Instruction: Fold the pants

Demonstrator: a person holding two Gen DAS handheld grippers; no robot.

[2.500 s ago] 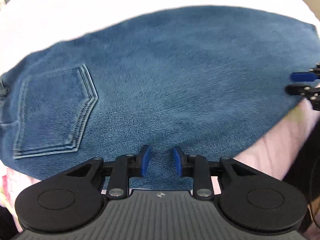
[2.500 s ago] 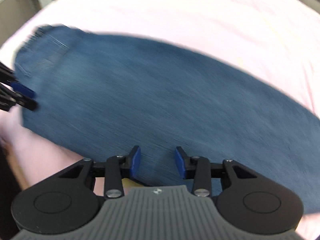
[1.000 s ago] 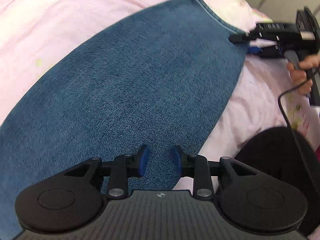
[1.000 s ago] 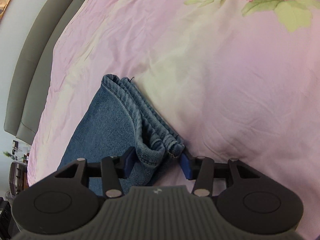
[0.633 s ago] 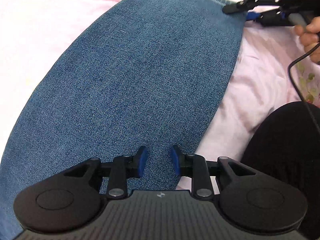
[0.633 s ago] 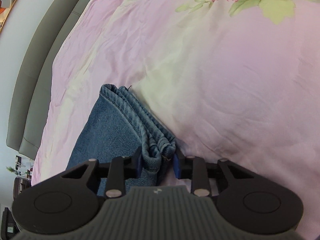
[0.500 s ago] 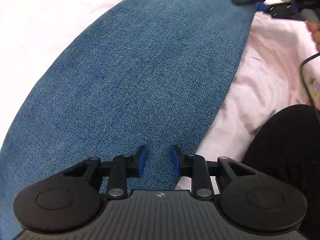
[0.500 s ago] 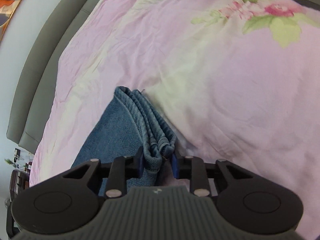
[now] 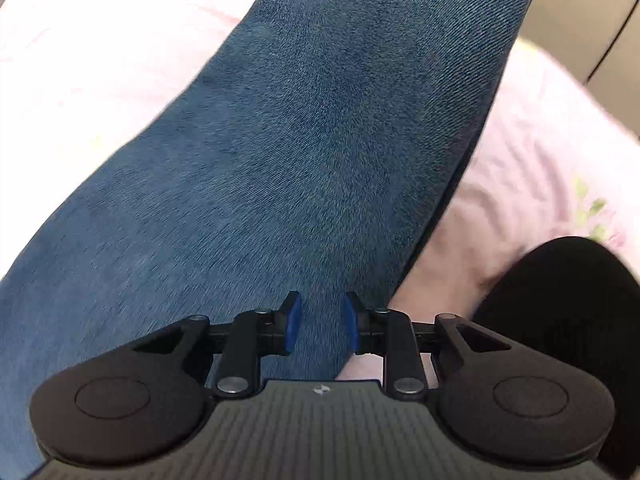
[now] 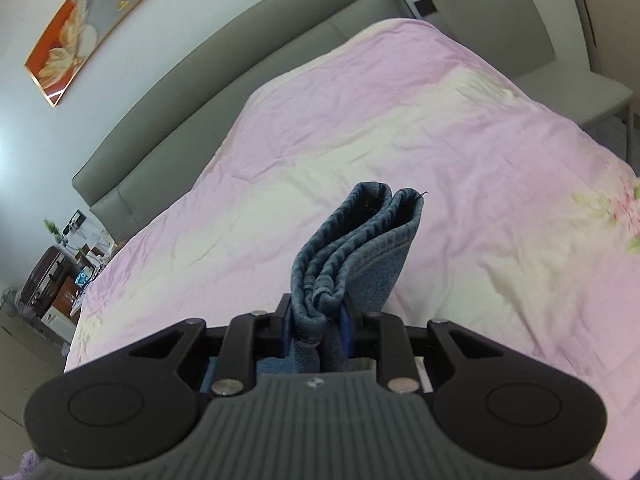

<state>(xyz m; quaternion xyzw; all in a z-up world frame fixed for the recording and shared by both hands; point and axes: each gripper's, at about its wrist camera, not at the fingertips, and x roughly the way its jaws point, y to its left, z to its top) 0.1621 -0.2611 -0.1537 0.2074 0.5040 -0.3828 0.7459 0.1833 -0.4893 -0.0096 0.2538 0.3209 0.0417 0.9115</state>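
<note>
**Hems lifted in right gripper; left gripper's hold unconfirmed**

Blur softens the left wrist view, and whether the left gripper point(image 9: 318, 322) pinches fabric cannot be told — its blue pads stand narrowly apart over denim. The pants point(image 9: 304, 152) are blue jeans stretched across the pink bedspread point(image 10: 400, 128). The right gripper point(image 10: 314, 322) clamps the bunched hems point(image 10: 360, 236), which rise between its pads, clear of the bed.

Two matching black hand-held grippers, both with blue-padded fingers.
The left black plastic gripper point(image 9: 318, 322) and the right black plastic gripper point(image 10: 316, 320) each had round side discs, silver screws, a ribbed grey body and a small white logo; the person's black-clothed leg point(image 9: 560, 320) showed alongside.
</note>
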